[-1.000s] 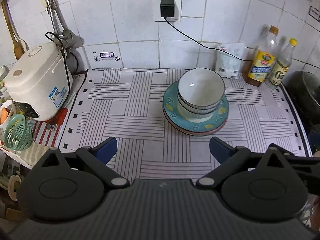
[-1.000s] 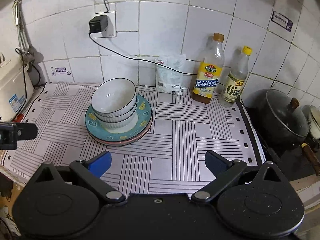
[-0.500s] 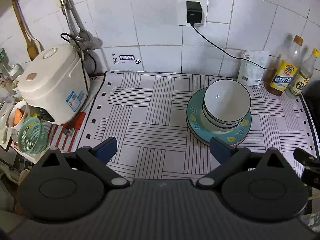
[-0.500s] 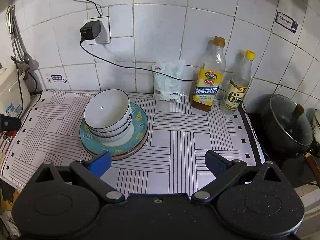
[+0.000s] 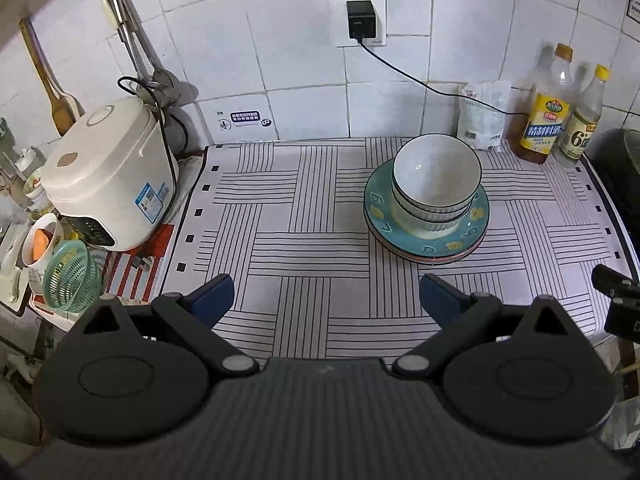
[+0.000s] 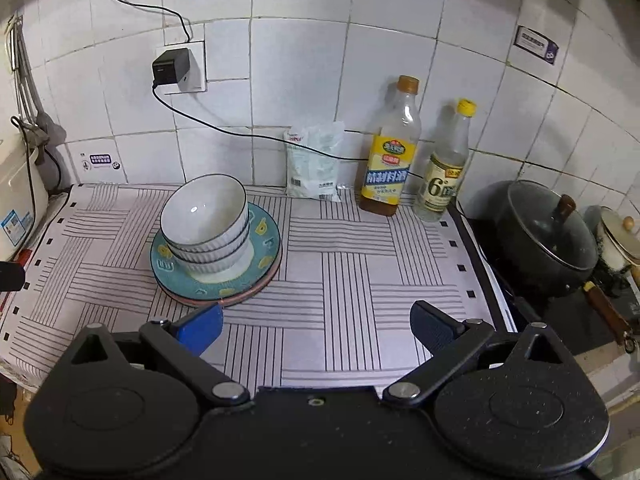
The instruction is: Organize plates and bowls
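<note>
A stack of white ribbed bowls [image 5: 436,184] sits on stacked plates, a teal one [image 5: 460,242] on top, on the striped mat. In the right wrist view the bowls [image 6: 204,226] and the teal plate [image 6: 264,240] lie at the left centre. My left gripper [image 5: 326,300] is open and empty, held back over the mat's near edge, left of the stack. My right gripper [image 6: 316,326] is open and empty, near the front edge, right of the stack. Part of the right gripper [image 5: 618,304] shows at the left wrist view's right edge.
A white rice cooker [image 5: 108,176] stands at the left with a green basket [image 5: 70,276] and a cup beside it. Two bottles [image 6: 390,160] [image 6: 444,172] and a white bag [image 6: 316,164] stand against the tiled wall. A black pot [image 6: 548,236] sits on the stove at the right.
Both grippers have pulled back and up from the stack. The plates and bowls look smaller and farther. Both jaws stay open.
</note>
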Available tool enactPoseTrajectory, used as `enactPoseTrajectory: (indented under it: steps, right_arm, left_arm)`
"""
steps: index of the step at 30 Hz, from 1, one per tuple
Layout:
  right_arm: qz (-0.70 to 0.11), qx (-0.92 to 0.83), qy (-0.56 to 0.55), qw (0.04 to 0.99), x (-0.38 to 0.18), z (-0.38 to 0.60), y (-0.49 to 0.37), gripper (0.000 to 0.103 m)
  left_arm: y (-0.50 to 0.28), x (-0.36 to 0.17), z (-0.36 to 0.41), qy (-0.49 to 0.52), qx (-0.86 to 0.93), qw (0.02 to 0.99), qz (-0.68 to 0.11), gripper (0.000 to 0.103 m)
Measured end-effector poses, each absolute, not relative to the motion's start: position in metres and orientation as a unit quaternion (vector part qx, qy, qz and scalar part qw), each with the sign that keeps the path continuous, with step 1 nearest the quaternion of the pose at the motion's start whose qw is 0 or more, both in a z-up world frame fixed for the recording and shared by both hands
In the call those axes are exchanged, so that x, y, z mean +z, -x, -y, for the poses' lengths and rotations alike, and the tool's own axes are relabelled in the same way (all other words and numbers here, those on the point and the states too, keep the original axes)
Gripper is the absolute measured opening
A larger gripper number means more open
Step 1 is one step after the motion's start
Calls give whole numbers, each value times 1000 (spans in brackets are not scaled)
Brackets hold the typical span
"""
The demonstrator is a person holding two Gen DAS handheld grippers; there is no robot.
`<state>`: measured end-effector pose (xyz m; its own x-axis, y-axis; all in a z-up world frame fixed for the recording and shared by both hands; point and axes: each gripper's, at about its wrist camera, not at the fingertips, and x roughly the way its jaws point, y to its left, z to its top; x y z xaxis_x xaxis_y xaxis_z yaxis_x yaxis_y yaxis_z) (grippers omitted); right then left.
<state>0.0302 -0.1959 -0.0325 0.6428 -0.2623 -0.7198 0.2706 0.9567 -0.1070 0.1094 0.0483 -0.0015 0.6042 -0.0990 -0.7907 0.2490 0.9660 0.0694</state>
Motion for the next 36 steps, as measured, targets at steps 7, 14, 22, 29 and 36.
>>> enactPoseTrajectory:
  steps: [7,14,22,29,36]
  right_arm:
    - [-392,-154,5,907,-28,188,-17,101]
    - [-388,-158,4,908,-26,189,-13,101]
    - [-386,-161,4,908,-25,192,-11,101]
    - [-386,-165,2,908,-27,194,-8,101]
    - [-388,-169,1,906,-28,198,-8,101]
  left_arm:
    - [-98,3,-51,-90,-100,900,-415,100]
    - [-96,1,-48,-95,-104,899,-415,100]
    - [-94,-5,-45,-79,-103,897,-422,100]
    - [-92,-10,-41,-73,-101,896,-427,100]
    - [-92,-15,-40,-70,-100,893,-433,100]
